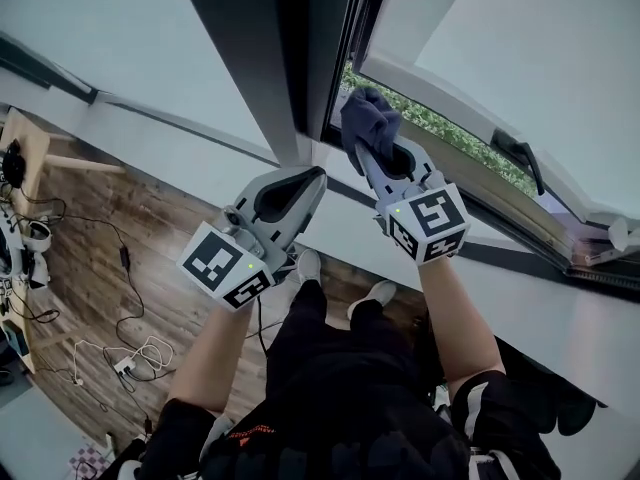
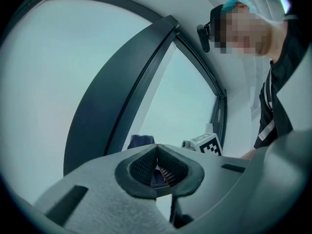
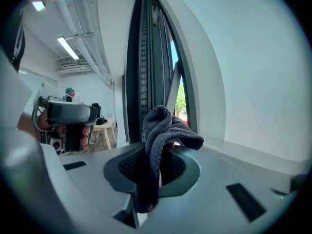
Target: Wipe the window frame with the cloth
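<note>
A dark grey-blue cloth (image 1: 368, 118) is bunched in my right gripper (image 1: 374, 148), which is shut on it and presses it against the foot of the dark window frame (image 1: 268, 58), at the gap of the opened sash. In the right gripper view the cloth (image 3: 163, 128) hangs over the jaws, with the frame's upright (image 3: 146, 62) straight ahead. My left gripper (image 1: 305, 180) is just left of the right one, below the frame, shut with nothing in it. In the left gripper view its tips (image 2: 157, 146) meet, and the frame (image 2: 112, 96) arcs above.
The opened sash with its black handle (image 1: 522, 155) stands to the right, greenery (image 1: 440, 128) showing through the gap. A white sill ledge (image 1: 200, 158) runs below the frame. Far below are a wooden floor with cables (image 1: 120, 348) and a small wooden table (image 1: 25, 143).
</note>
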